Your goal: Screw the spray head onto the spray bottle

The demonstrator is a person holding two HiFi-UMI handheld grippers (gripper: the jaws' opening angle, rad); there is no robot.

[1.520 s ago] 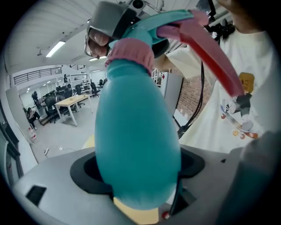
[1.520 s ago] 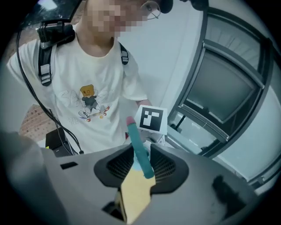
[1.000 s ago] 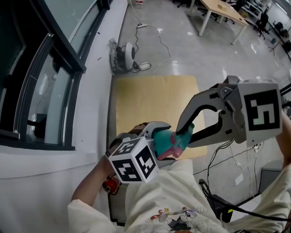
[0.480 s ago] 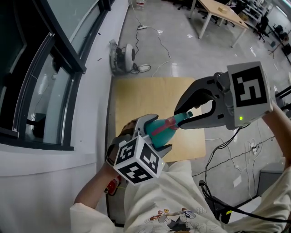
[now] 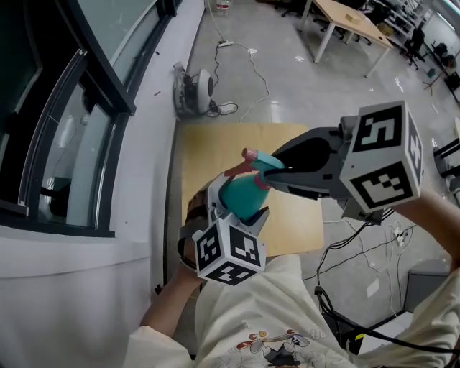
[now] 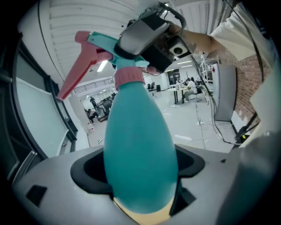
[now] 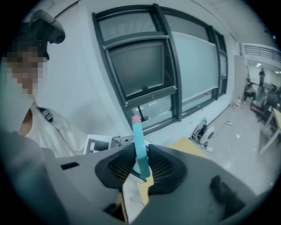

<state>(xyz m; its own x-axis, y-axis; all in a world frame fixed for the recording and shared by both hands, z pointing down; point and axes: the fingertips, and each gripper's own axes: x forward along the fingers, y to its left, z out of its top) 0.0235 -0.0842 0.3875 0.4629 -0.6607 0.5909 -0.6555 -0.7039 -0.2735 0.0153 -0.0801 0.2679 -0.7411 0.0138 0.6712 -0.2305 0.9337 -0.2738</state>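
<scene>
A teal spray bottle is held above the wooden table, and my left gripper is shut on its body from below. In the left gripper view the bottle fills the jaws, with a pink collar at its neck. The teal spray head, with its pink trigger, sits on the neck. From the right, my right gripper is shut on the spray head. Between that gripper's pads the right gripper view shows the spray head as a thin teal strip.
A light wooden table lies below the grippers. Dark-framed windows line the wall at the left. On the floor beyond are a cable reel with loose cables and a far desk. More cables hang at the right.
The left gripper has raised the bottle and turned it more upright. The right gripper has rolled around the spray head, its marker cube swinging downward, and the trigger now points up and left.
</scene>
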